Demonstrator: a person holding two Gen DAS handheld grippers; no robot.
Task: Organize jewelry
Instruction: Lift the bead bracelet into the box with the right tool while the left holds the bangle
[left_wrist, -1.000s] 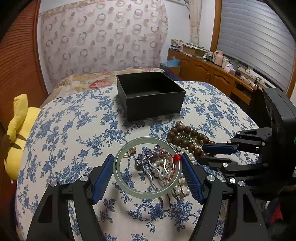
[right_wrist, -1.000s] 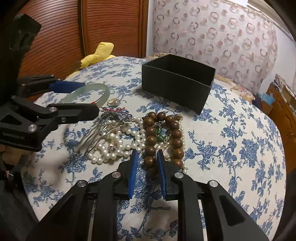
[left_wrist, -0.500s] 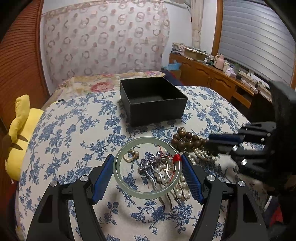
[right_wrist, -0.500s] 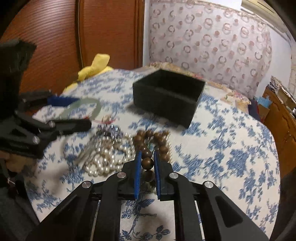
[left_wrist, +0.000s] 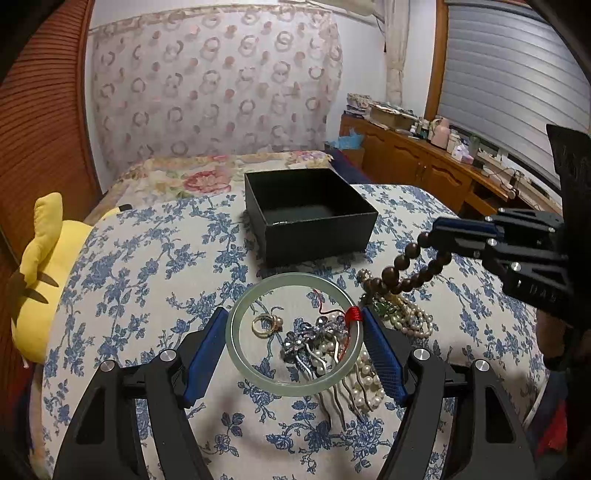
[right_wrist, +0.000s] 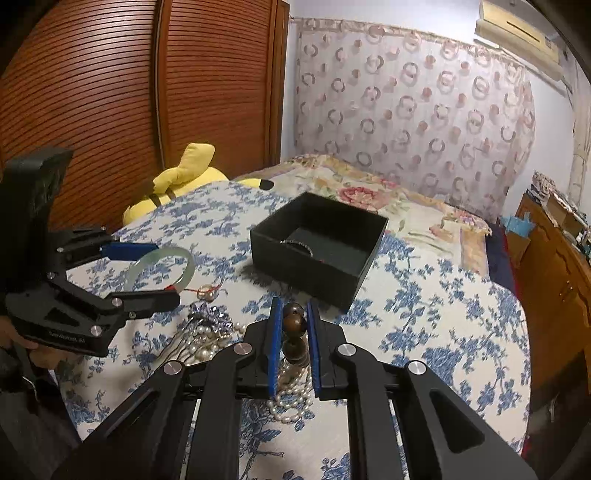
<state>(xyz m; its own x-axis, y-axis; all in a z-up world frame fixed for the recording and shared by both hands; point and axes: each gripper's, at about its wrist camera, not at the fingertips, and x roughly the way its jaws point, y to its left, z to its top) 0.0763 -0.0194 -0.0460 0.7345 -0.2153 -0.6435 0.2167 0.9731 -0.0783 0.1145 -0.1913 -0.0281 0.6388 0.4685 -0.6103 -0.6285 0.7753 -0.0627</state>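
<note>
Left wrist view: jade bangle (left_wrist: 293, 334) clamped between jaws of left gripper (left_wrist: 295, 350), held over floral tabletop (left_wrist: 147, 273). Ring (left_wrist: 264, 325), hair comb (left_wrist: 314, 347), pearls (left_wrist: 365, 384) seen beneath. Black box (left_wrist: 310, 214) beyond.

Right wrist view: right gripper (right_wrist: 293, 334) jaws nearly closed, wooden bead bracelet (right_wrist: 294, 325) pinched and dangling above pearls (right_wrist: 288, 391). Box (right_wrist: 317, 243) ahead, apart.
</note>
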